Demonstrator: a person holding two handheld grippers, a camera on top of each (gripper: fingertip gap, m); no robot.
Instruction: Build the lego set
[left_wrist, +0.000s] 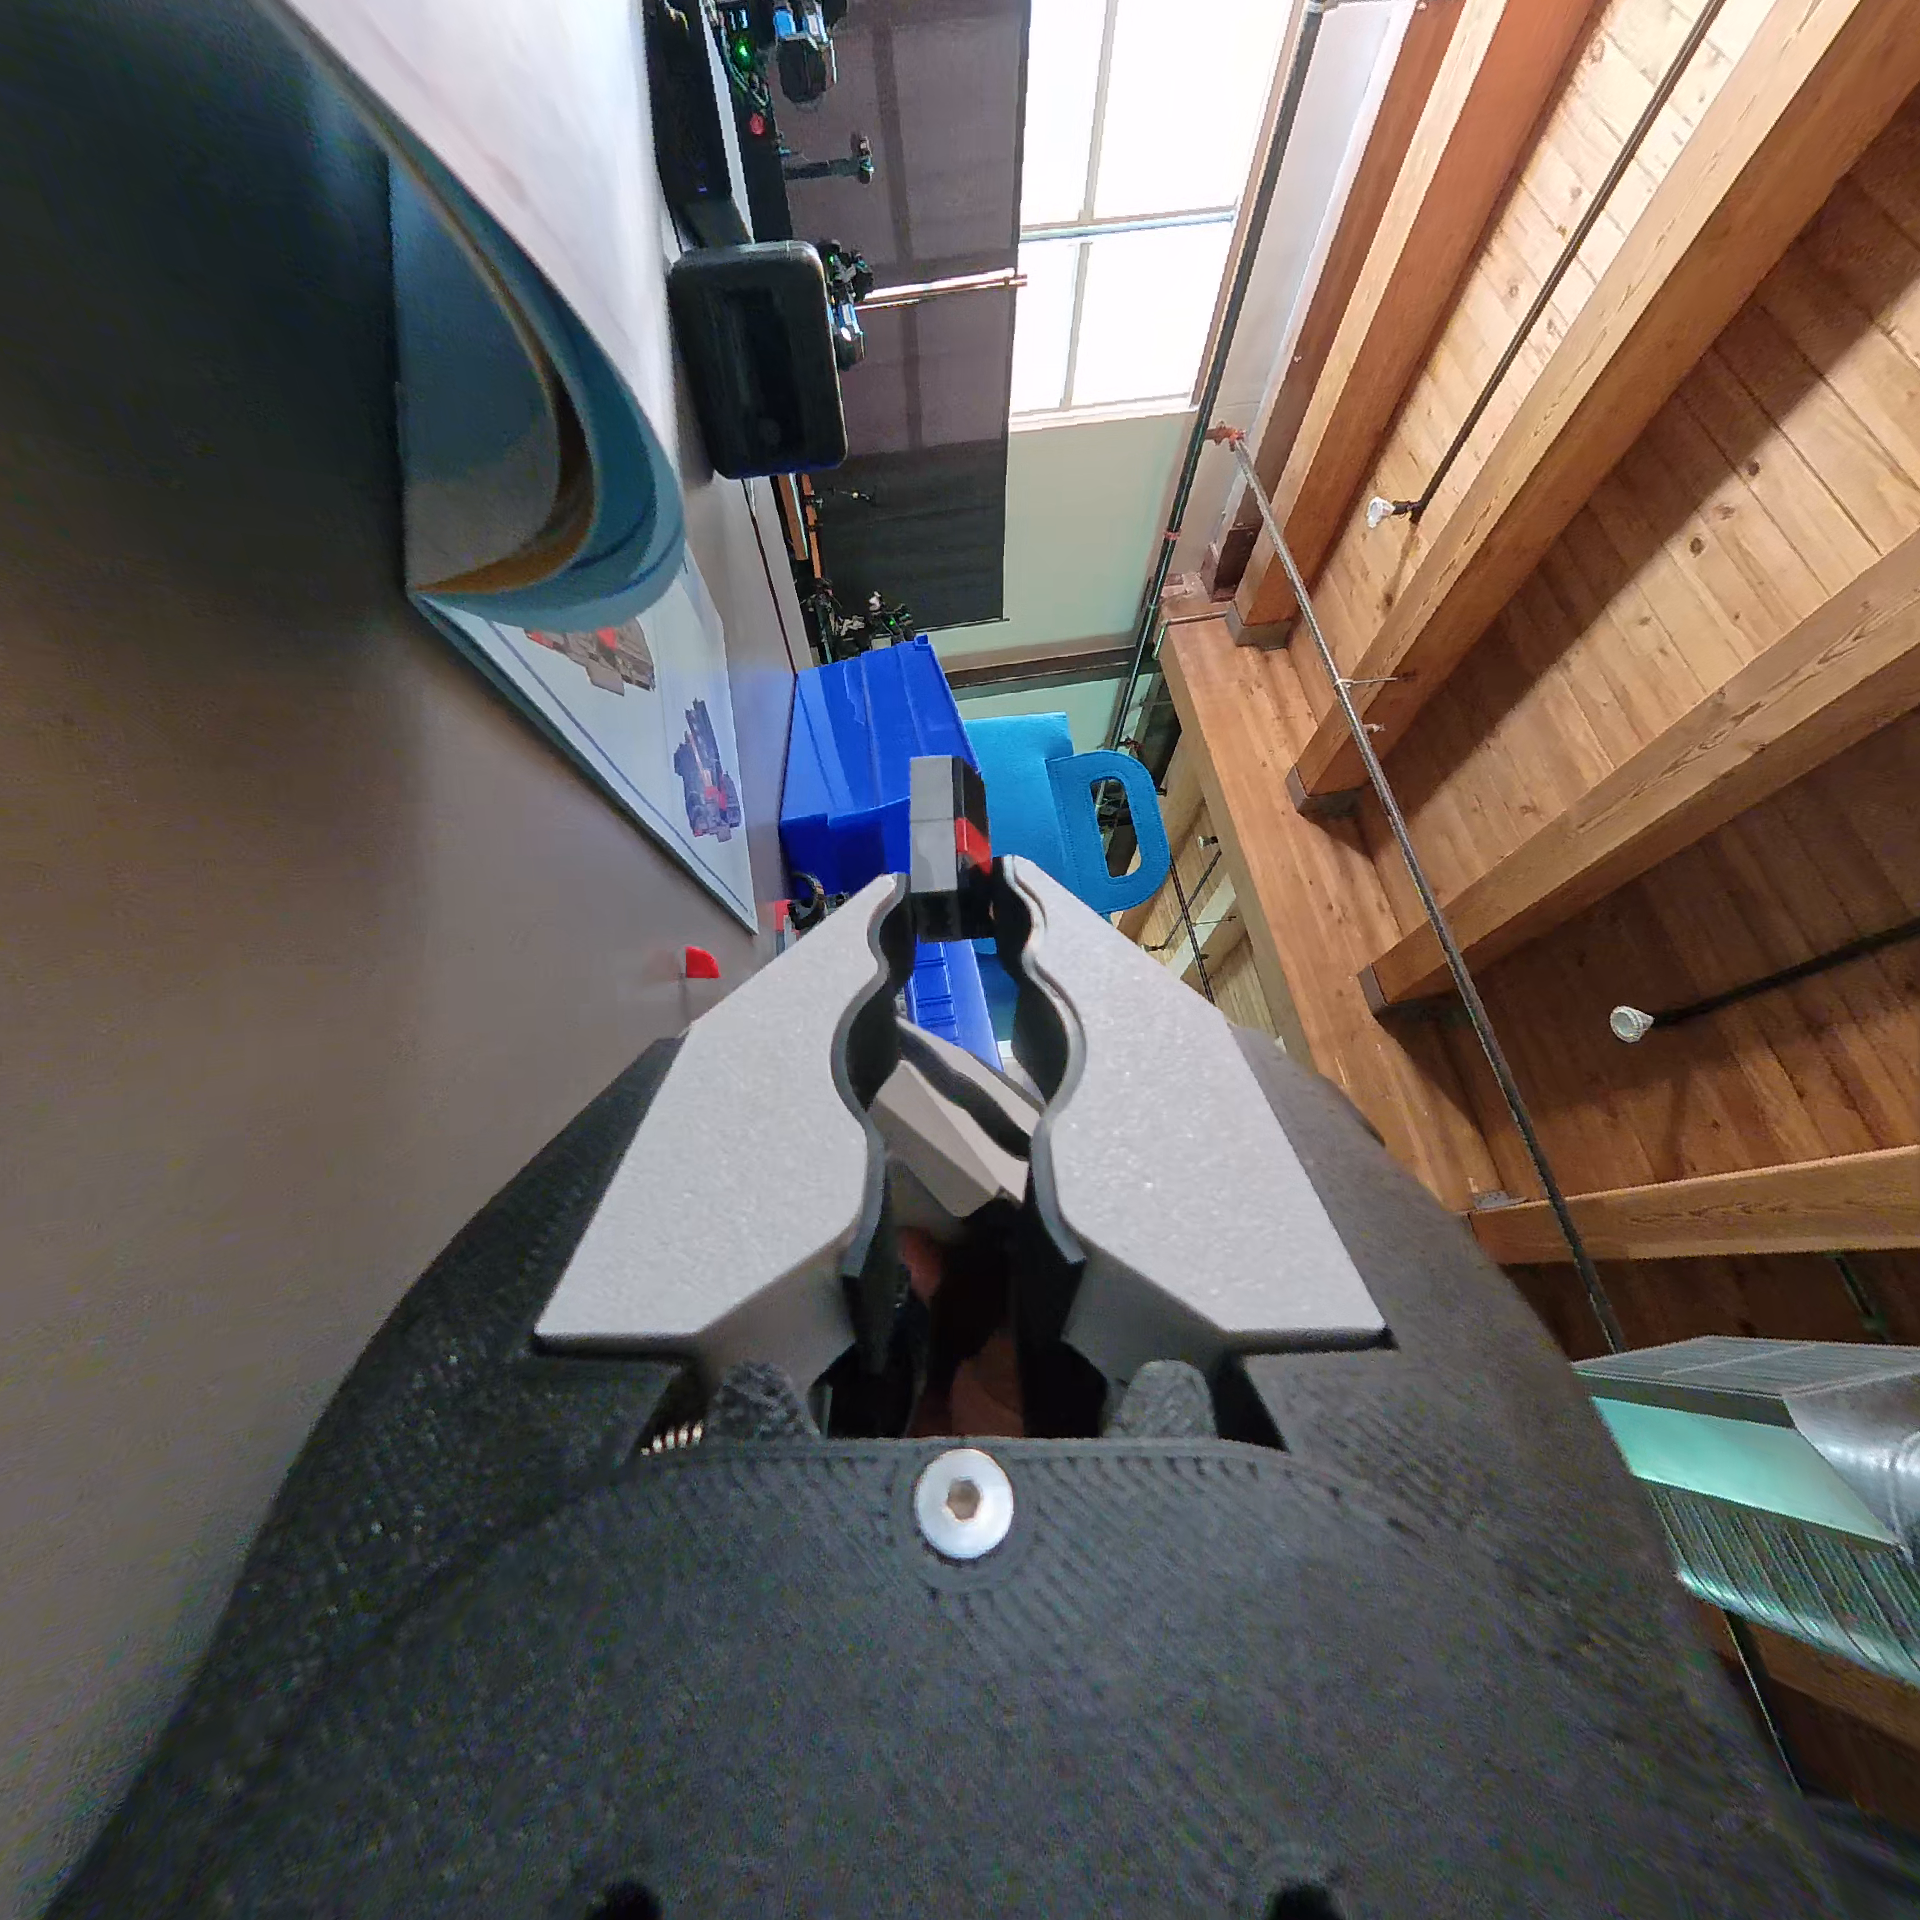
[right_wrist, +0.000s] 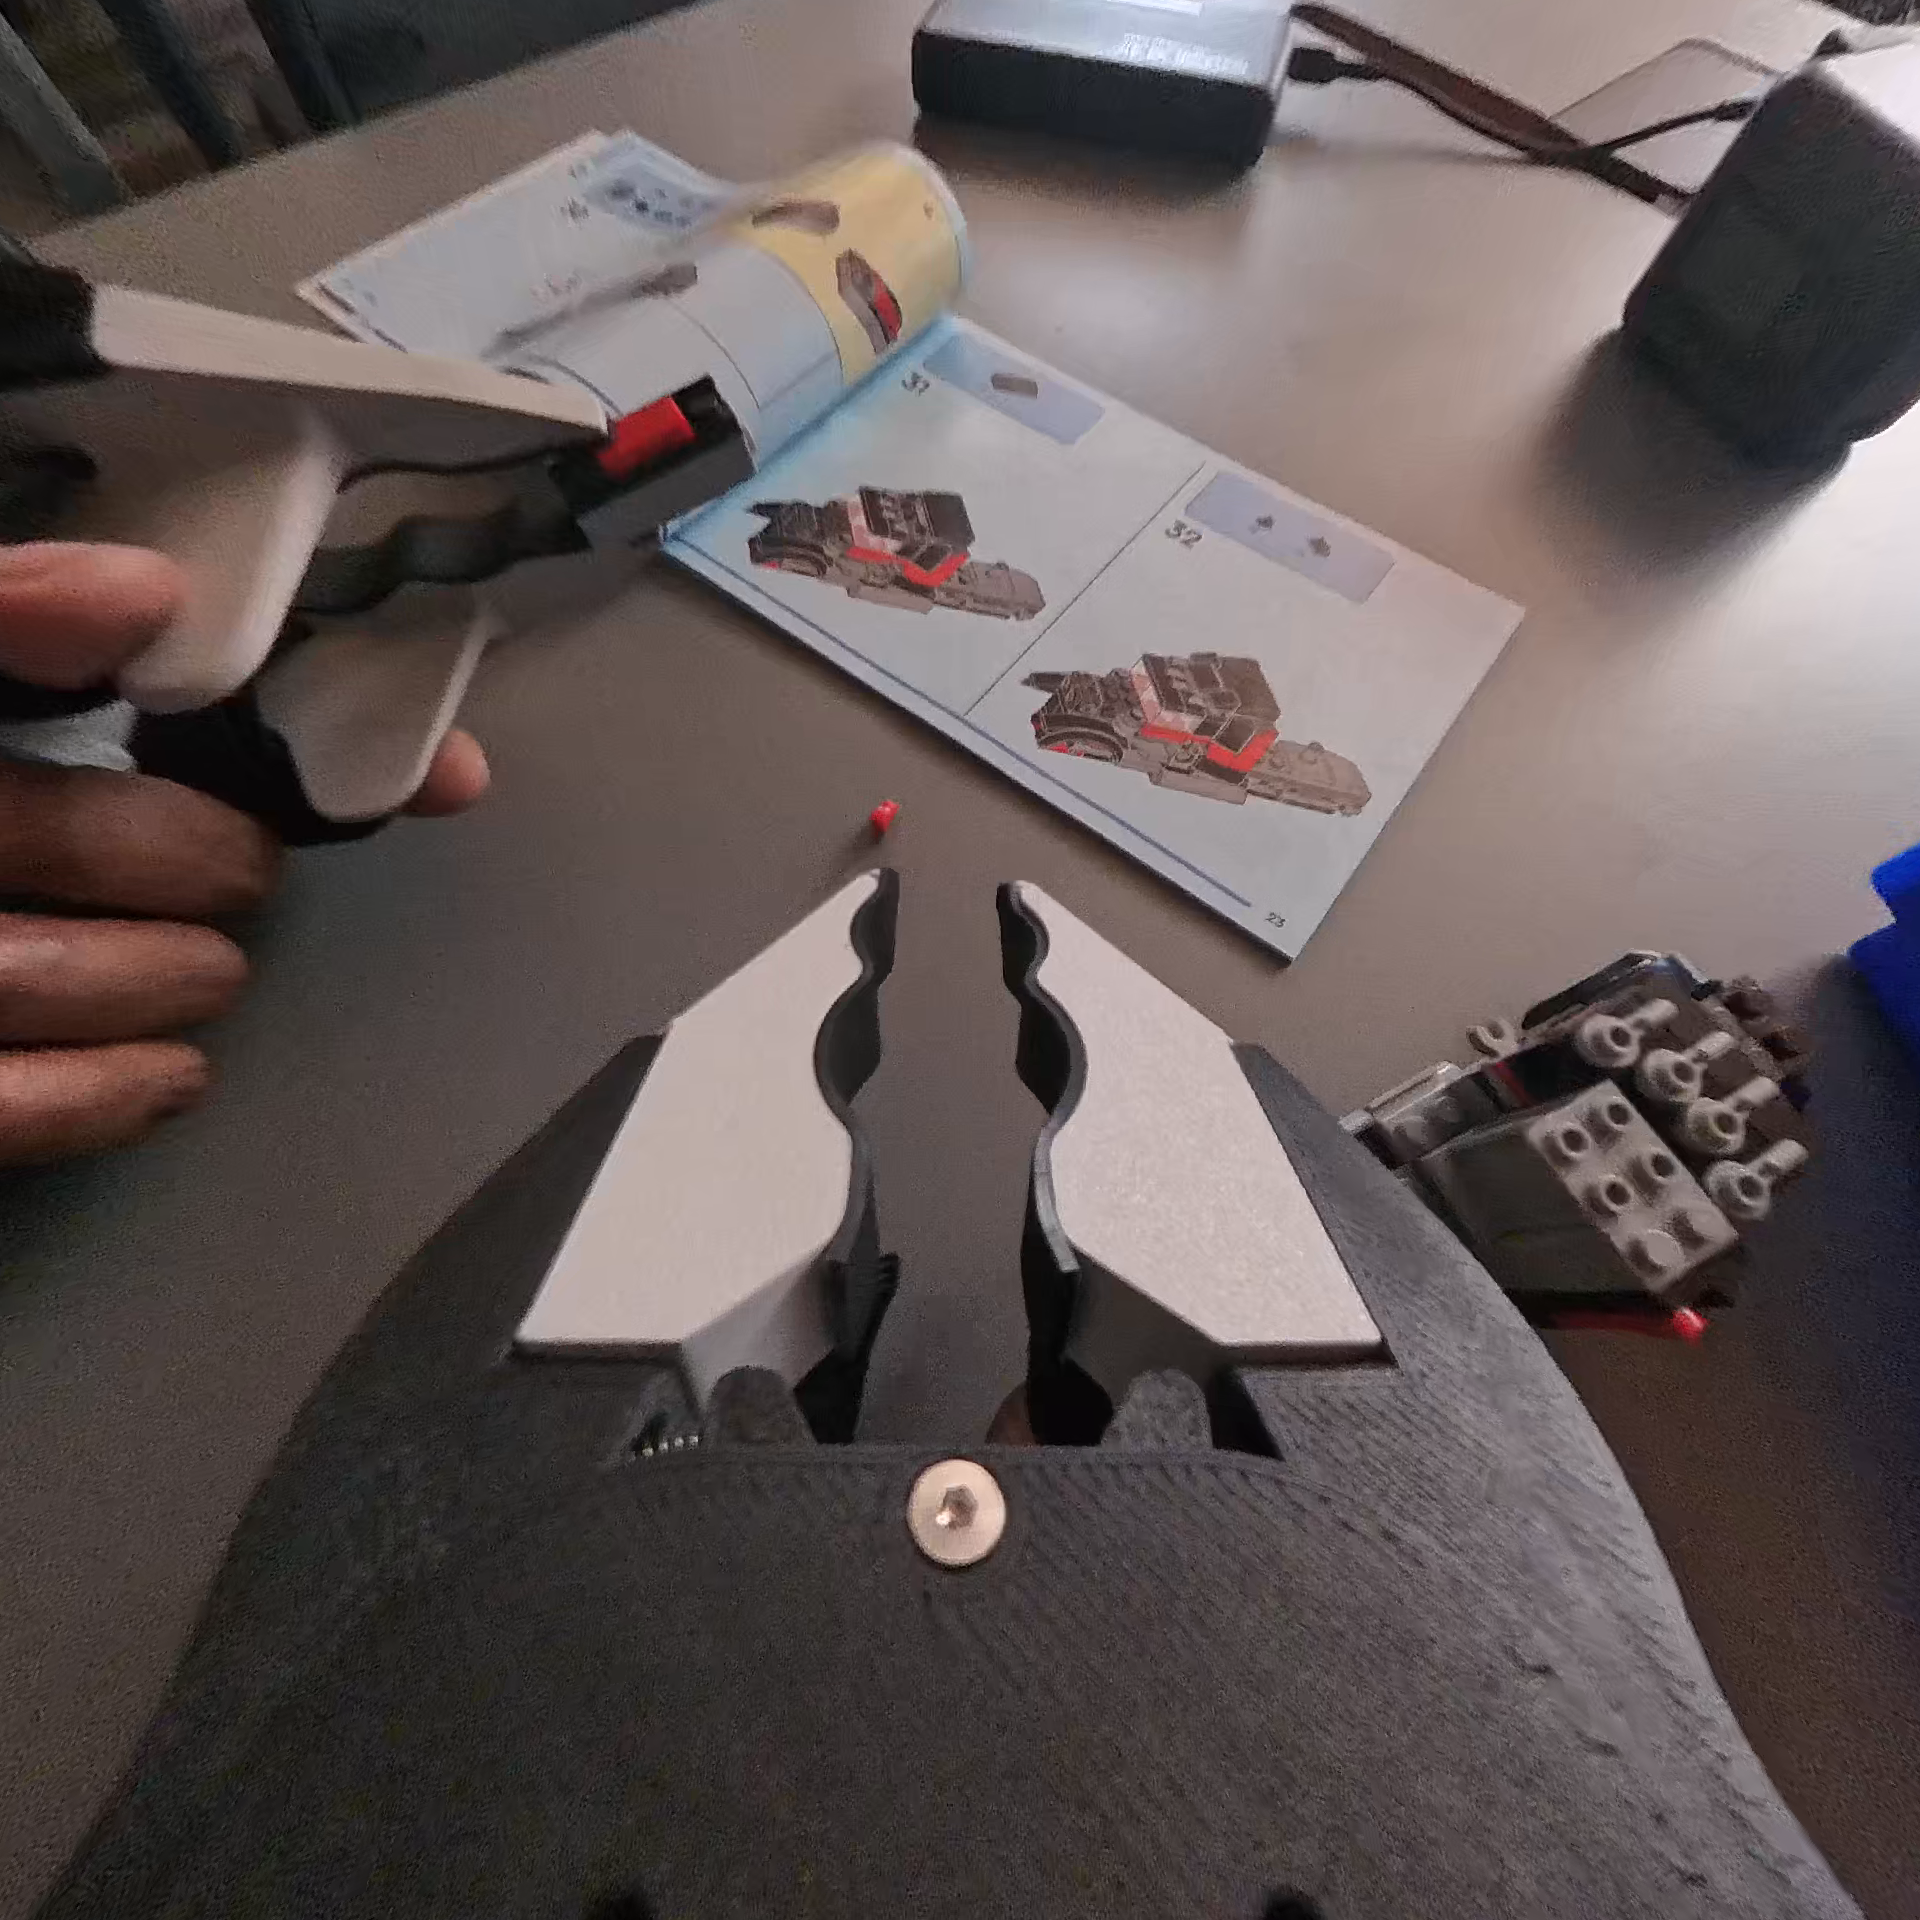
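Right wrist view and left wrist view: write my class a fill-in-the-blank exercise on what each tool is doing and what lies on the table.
1. The left tool is shut on a small grey, black and ____ brick assembly.
2. The right tool is ____ and holds nothing.
3. A tiny red piece lies on the table just beyond the ____ tool's tips.
4. The instruction booklet lies ____ on the table.

Missing words: red; open; right; open
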